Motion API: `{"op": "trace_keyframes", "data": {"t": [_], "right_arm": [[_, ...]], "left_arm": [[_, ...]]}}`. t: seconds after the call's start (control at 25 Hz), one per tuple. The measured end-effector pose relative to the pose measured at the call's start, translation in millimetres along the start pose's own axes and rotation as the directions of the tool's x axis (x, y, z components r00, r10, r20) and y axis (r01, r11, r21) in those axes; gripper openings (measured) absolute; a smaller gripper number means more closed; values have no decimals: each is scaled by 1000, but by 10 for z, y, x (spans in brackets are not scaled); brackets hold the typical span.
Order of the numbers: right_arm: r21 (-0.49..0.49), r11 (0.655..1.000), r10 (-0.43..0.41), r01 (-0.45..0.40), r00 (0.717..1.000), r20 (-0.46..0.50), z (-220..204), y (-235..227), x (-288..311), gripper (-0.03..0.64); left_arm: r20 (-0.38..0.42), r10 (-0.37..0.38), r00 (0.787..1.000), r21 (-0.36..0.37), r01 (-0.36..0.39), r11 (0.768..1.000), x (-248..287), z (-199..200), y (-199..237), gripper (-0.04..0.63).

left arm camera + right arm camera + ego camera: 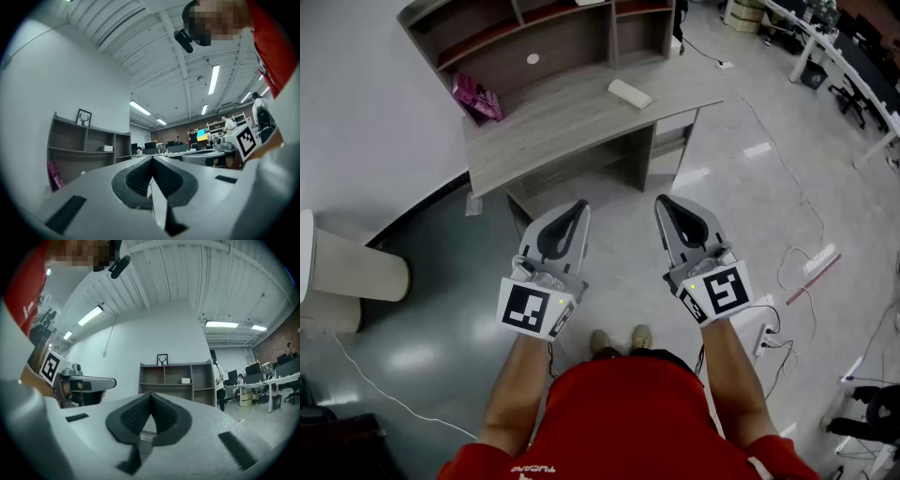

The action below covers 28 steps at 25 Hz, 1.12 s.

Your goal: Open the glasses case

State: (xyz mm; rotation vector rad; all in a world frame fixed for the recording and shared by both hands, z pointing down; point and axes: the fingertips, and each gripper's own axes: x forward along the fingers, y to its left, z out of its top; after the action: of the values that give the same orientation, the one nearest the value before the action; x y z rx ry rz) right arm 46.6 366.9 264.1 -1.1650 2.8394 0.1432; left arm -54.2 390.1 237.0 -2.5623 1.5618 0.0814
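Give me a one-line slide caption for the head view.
Person faces the desk, left gripper and right gripper shut and empty; white case lies untouched on the desktop.

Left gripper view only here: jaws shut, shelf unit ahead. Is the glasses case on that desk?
Observer: Yes, by the head view: a white oblong glasses case lies on the desk top, right of the middle.
Operator: Other gripper's state?
Observer: The right gripper has its jaws together, with nothing between them.
Operator: Are we in reach?
Observer: Probably not. The head view shows the left gripper and the right one both held over the floor, short of the desk's front edge.
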Motion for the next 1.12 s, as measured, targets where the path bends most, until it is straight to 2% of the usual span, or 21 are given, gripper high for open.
{"op": "trace_keyframes", "data": {"t": [0.6,1.12], "right_arm": [[10,999,37,-38,999,12,-16,-157,-117,3],[5,997,83,-83,996,11,-181,-695,-69,3]], "left_arm": [[-15,29,999,-2,-29,1000,146,-53,-139,9],[-24,61,998,0,-61,998,692,-276,-275,9]]}}
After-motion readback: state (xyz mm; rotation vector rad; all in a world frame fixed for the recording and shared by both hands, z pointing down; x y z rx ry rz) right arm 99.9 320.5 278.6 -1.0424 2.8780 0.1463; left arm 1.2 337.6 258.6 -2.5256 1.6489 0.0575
